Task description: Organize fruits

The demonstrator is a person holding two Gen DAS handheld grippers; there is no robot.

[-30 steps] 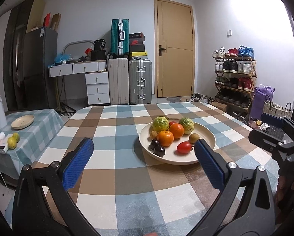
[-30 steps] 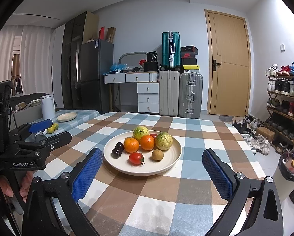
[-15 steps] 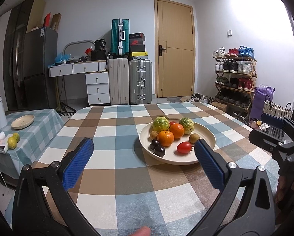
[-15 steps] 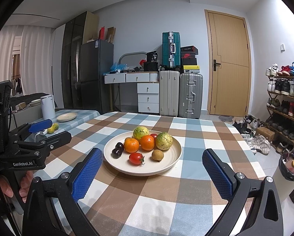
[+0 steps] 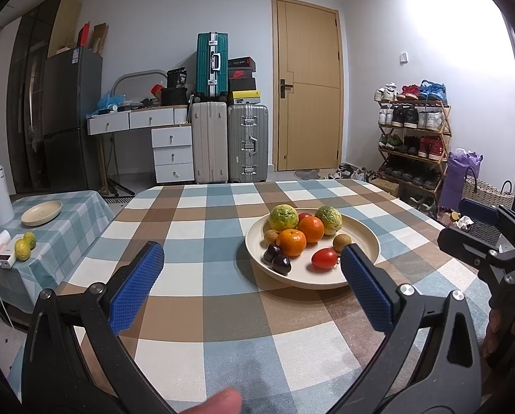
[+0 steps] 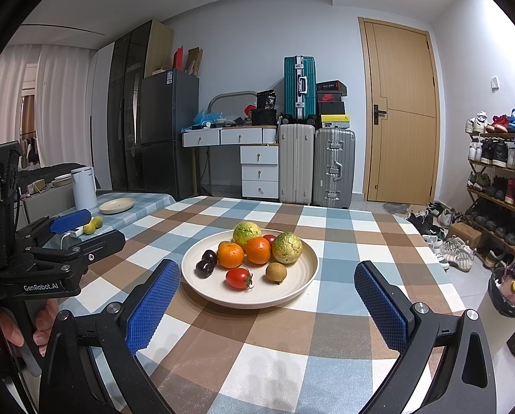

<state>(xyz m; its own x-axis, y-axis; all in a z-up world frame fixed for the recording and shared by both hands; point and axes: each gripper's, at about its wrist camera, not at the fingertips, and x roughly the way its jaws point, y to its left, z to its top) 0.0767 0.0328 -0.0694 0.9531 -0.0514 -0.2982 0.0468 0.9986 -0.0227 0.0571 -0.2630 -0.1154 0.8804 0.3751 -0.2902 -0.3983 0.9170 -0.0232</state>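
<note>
**Both claws spread wide, fruit plate ahead of them**

You hold two claws above a checked table point(image 6: 326, 241), both level and aimed at one cream plate point(image 6: 302, 276). The right claw point(image 6: 267, 296) has its blue pads spread wide with nothing between them; so does the left claw point(image 5: 250, 276). Held back and apart like this, each keeps a full view of the fruit and room to close on a piece.

From the right claw, the plate sits just ahead, a little left of centre. On it, farthest from you, are two green-yellow fruits point(image 6: 246, 233), two oranges point(image 6: 230, 254) in front of them, two dark plums point(image 6: 206, 264) at the left, and a tomato point(image 6: 238, 277) and a small brown fruit point(image 6: 276, 272) nearest your pads.

From the left claw, the plate lies ahead and to the right, its near rim behind the right pad.

Well off to the left, a side table point(image 5: 71, 220) carries an empty dish point(image 5: 40, 212) and two small yellow-green fruits point(image 5: 22, 249). Whether fruit goes to that dish or stays gathered here, the scene fits either.
</note>
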